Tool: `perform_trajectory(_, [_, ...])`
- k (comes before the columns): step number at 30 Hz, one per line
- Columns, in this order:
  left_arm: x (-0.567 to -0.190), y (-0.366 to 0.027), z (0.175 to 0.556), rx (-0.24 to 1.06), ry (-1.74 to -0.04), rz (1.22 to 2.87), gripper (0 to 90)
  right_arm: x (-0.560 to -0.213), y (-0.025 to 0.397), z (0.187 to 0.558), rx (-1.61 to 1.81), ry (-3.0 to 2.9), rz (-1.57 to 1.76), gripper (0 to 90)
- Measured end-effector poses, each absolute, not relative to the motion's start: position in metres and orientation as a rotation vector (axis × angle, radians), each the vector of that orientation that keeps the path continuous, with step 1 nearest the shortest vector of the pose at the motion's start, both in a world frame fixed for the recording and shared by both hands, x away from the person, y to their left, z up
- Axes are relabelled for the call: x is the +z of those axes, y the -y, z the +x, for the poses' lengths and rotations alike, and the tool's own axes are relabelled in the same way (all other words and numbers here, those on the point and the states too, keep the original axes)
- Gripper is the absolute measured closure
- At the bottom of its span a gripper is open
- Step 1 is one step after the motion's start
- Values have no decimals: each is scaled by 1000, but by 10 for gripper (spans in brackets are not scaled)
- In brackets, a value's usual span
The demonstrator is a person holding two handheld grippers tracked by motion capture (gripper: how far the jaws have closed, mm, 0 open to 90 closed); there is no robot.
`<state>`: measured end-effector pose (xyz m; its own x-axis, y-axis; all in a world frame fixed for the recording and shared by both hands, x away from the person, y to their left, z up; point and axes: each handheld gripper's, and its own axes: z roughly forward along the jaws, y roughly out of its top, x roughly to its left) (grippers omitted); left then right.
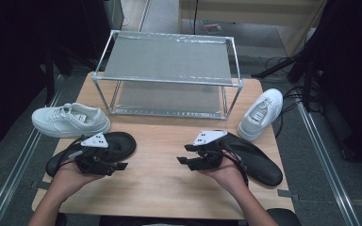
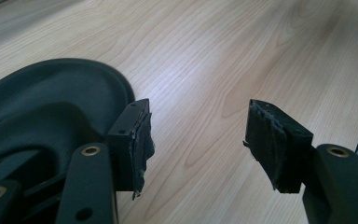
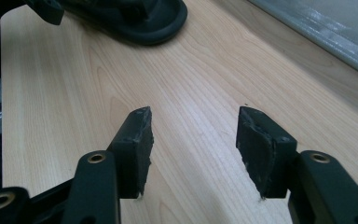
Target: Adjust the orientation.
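Two black slippers lie on the wooden table (image 1: 162, 181): one (image 1: 122, 143) at the left under my left hand, the other (image 1: 259, 162) at the right beside my right hand. A white sneaker (image 1: 68, 121) rests at the table's left edge, and a second white sneaker (image 1: 262, 113) at the back right. My left gripper (image 1: 121, 162) points right over the bare wood, open and empty (image 2: 198, 140), with the left slipper (image 2: 42, 107) just beside its left jaw. My right gripper (image 1: 184, 154) points left, open with nothing between its fingers (image 3: 193, 140). Farther off lies the left slipper (image 3: 135, 18).
A metal two-tier shoe rack (image 1: 167, 80) stands across the back of the table, both shelves bare; its lower edge (image 3: 317, 28) shows in the right gripper view. Bare wood (image 2: 223, 56) lies between the two grippers. Cables run over the floor at the right.
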<state>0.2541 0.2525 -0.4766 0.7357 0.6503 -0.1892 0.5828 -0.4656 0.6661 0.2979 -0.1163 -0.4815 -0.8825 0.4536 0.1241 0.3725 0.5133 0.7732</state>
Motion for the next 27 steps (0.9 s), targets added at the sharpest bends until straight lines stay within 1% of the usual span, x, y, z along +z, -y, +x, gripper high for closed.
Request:
perform_trajectory(3, [-475,-259,252,139,-939,2191,408,-482,116,299,1308,-2659,714,513])
perform_trajectory(8, [-472,-272,249,169,-974,2179,407,-482,115,301,1320,-2660,714,536])
perform_trajectory(12, [-472,-283,249,202,-1011,2164,391,-482,114,301,1316,-2657,713,525])
perform_trajectory(20, [-476,-304,251,247,-1057,2160,398,-483,113,303,1313,-2670,722,537])
perform_trajectory(23, [-483,-308,254,237,-1063,2169,405,-483,113,303,1310,-2670,724,535])
perform_trajectory(27, [-495,-311,260,178,-1073,2171,437,-484,112,303,1302,-2670,726,535])
